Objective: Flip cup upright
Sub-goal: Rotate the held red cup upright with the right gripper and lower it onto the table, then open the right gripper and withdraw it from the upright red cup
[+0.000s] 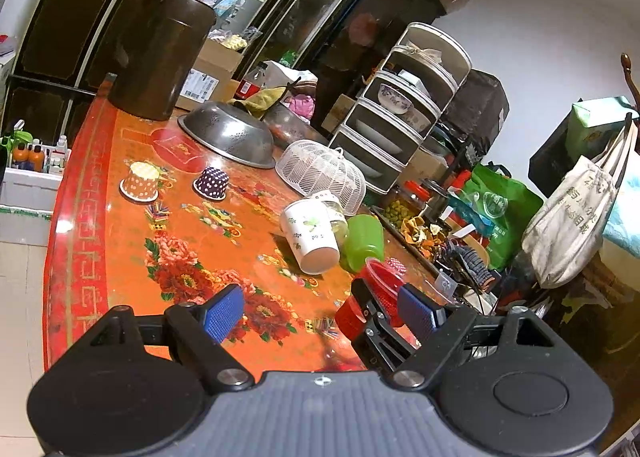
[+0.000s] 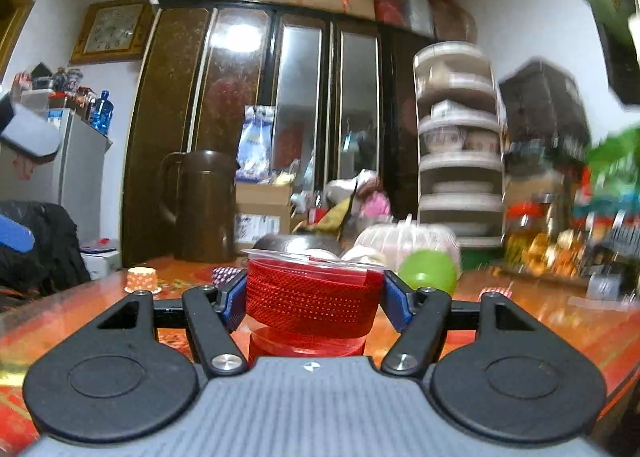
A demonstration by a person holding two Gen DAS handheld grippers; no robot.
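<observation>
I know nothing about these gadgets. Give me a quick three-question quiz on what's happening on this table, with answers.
1. True or false: the right hand-held gripper grips the red cup with its mouth up.
2. Which cup lies on its side? A) white cup B) orange dotted cup C) purple dotted cup
3. Fill in: the left hand-held gripper is ____ and holds nothing.

Key: 1 true; 2 A; 3 open.

white walls; dark mirrored wardrobe (image 2: 280,117); wall clock (image 2: 114,31); red floral table (image 1: 120,257)
</observation>
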